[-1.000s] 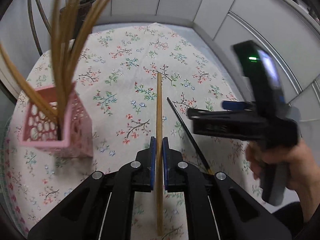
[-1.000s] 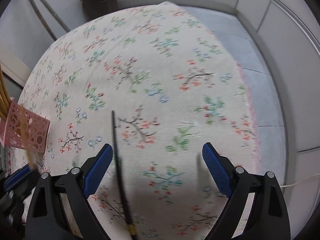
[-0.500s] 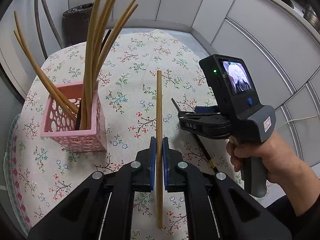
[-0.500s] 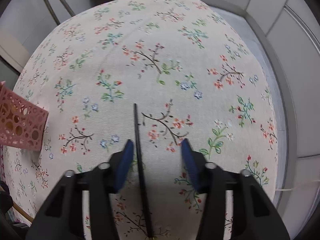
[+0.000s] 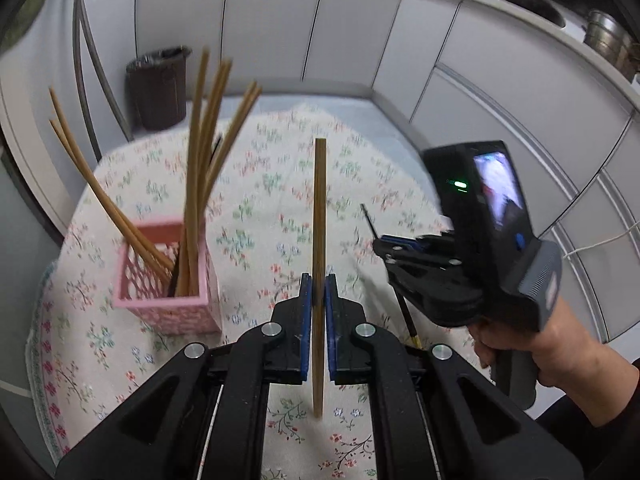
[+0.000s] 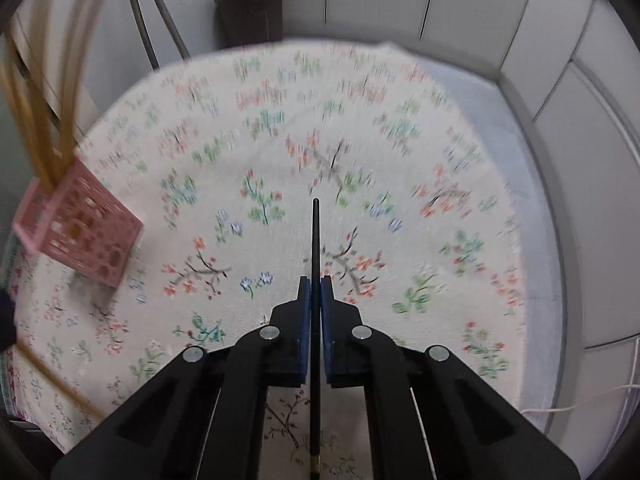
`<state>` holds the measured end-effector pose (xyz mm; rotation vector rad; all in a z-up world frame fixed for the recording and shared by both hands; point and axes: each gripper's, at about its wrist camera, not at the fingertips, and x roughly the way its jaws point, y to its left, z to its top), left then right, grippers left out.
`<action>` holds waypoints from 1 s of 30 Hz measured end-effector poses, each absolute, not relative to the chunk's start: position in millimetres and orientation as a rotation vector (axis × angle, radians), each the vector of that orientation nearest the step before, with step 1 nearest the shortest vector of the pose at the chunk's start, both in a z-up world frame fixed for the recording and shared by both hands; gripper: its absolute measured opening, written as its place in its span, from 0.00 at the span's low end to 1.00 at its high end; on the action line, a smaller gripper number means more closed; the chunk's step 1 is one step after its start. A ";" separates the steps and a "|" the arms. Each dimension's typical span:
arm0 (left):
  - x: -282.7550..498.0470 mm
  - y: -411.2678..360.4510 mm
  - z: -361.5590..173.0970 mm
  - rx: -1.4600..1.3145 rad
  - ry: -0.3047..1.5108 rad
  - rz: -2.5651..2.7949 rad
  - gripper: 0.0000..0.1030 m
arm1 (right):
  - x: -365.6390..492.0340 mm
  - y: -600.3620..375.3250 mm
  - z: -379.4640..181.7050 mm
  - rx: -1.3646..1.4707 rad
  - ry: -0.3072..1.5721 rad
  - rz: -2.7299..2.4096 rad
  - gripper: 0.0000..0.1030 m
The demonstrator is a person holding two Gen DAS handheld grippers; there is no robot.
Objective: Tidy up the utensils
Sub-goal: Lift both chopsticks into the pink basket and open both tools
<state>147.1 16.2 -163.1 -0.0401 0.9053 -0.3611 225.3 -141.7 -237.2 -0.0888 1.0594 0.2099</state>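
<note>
A wooden chopstick [image 5: 319, 216] stands clamped between the blue pads of the left gripper [image 5: 319, 292], its tip pointing out over the floral tablecloth [image 5: 280, 184]. Over on the right, the right gripper [image 6: 315, 292] is pinched tight on a black chopstick [image 6: 315, 240], which runs straight forward above the cloth. The person's hand [image 5: 532, 344] grips that tool's handle. To the left sits the pink basket [image 5: 164, 280], already bristling with wooden chopsticks [image 5: 200, 168] that lean outward. A dark bin [image 5: 160, 88] stands beyond the table.
</note>
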 end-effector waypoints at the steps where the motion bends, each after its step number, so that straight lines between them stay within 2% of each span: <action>1: 145.0 15.9 -157.1 -0.042 0.882 -0.365 0.05 | 220.5 -145.5 -228.0 -0.083 1.031 0.209 0.05; 11: 122.0 11.1 -102.9 -0.012 0.657 -0.379 0.05 | 181.7 -170.1 -138.1 -0.014 0.745 0.229 0.05; 19: 102.0 40.2 -50.7 -0.057 0.429 -0.315 0.05 | 151.6 -169.8 -67.5 0.033 0.495 0.270 0.05; 25: 94.3 63.5 -30.4 -0.045 0.297 -0.202 0.05 | 143.0 -159.6 -48.7 0.073 0.430 0.316 0.05; 30: 110.4 78.0 -47.0 -0.028 0.330 -0.123 0.05 | 142.6 -141.8 -48.1 0.091 0.433 0.367 0.05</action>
